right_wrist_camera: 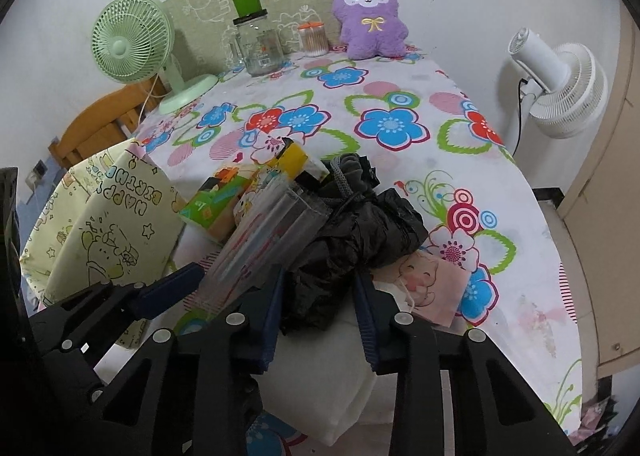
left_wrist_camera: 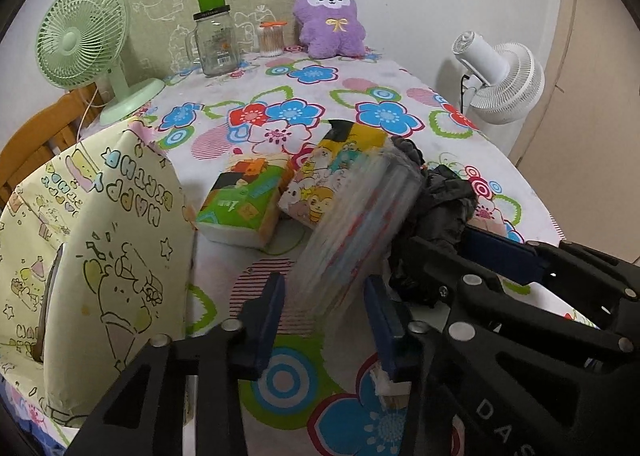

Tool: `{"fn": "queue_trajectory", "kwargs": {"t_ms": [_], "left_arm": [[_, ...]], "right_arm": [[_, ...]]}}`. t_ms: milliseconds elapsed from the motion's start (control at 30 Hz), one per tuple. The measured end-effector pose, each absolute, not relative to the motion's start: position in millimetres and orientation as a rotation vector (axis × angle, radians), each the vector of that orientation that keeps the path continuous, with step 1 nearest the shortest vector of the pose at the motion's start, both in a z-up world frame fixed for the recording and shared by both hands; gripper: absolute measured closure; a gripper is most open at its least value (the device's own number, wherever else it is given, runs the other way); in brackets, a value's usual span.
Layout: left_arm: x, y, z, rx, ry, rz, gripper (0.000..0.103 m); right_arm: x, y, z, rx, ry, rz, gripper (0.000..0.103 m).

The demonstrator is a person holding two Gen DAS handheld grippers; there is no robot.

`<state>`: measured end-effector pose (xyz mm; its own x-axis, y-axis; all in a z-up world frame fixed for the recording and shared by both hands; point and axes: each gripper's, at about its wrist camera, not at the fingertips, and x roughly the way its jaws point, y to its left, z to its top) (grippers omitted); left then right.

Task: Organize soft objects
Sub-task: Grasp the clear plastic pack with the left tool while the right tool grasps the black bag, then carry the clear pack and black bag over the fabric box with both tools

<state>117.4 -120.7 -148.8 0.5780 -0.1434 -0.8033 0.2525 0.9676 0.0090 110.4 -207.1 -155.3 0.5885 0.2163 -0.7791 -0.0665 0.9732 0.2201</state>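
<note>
Gripping two soft things at once, we hold the left gripper (left_wrist_camera: pixel 324 320) narrowed on a clear plastic packet (left_wrist_camera: pixel 352 232) and the right gripper (right_wrist_camera: pixel 320 316) pinched onto the crumpled black bag (right_wrist_camera: pixel 352 240) mid-table; we lift slowly, keeping them apart.

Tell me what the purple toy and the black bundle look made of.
Purple toy: plush, fuzzy matte pile with stitched face and bow. Black bundle: thin crinkled fabric or plastic film, slight sheen on sharp creases; which one is unclear.
</note>
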Motion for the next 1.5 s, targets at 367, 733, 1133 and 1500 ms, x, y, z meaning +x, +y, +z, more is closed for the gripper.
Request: {"fn": "queue_trajectory", "kwargs": {"t_ms": [367, 733, 1133, 1500], "left_arm": [[111.6, -121.6, -139.8, 0.117, 0.909, -0.267, 0.082], [102.4, -123.5, -125.3, 0.107, 0.879, -0.276, 0.094], [93.5, -123.1, -94.8, 0.104, 0.836, -0.270, 0.094], [80.5, -114.5, -61.0, 0.094, 0.772, -0.256, 0.094]], "right_arm": [[103.8, -210.6, -147.4, 0.189, 0.910, 0.152, 0.077], [91.1, -214.0, -127.7, 0.186, 0.858, 0.135, 0.077], [80.0, -215.2, -95.3, 0.173, 0.795, 0.132, 0.077], [66.9, -208.5, -56.6, 0.152, 0.723, 0.137, 0.077]]}}
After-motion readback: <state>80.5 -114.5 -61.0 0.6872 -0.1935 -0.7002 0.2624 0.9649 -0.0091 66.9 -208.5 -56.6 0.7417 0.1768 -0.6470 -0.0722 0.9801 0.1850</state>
